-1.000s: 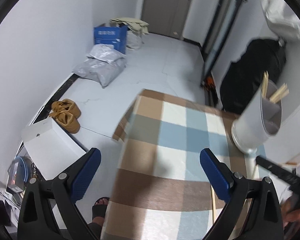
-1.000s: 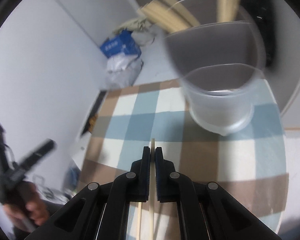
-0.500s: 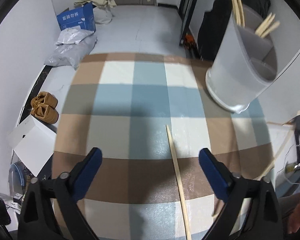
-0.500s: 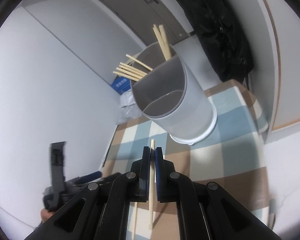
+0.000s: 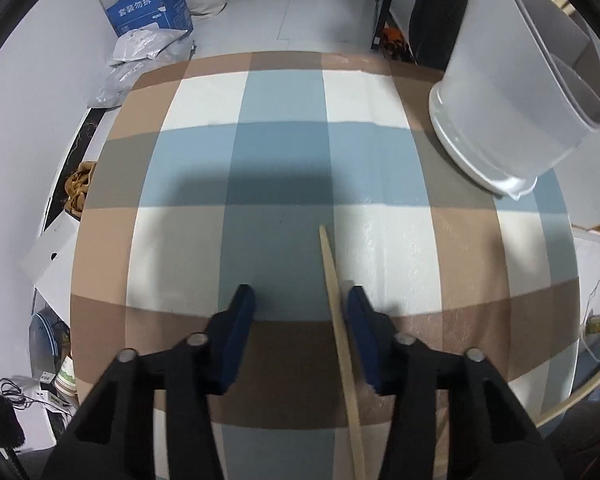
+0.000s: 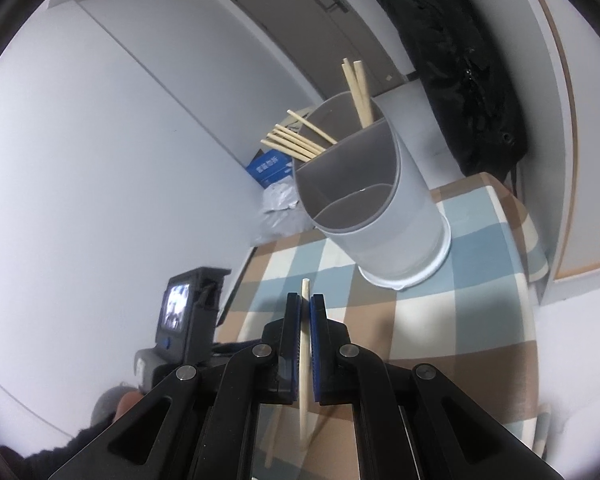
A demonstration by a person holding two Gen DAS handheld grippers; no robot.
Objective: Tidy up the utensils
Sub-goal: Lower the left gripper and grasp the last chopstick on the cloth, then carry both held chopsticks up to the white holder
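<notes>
One chopstick (image 6: 303,344) pinched in right hand-held gripper (image 6: 305,308) | left hand-held gripper (image 5: 300,300) spread around one chopstick (image 5: 338,320)

A pale wooden chopstick (image 5: 337,308) lies flat, pointing away, near the front edge of the checked tablecloth (image 5: 284,152), while a white divided plastic utensil holder (image 5: 512,92) with chopsticks stands upright at its far right corner.

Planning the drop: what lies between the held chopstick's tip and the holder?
Only bare checked tablecloth, in the right wrist view, between the wooden chopstick and the grey divided holder.
</notes>
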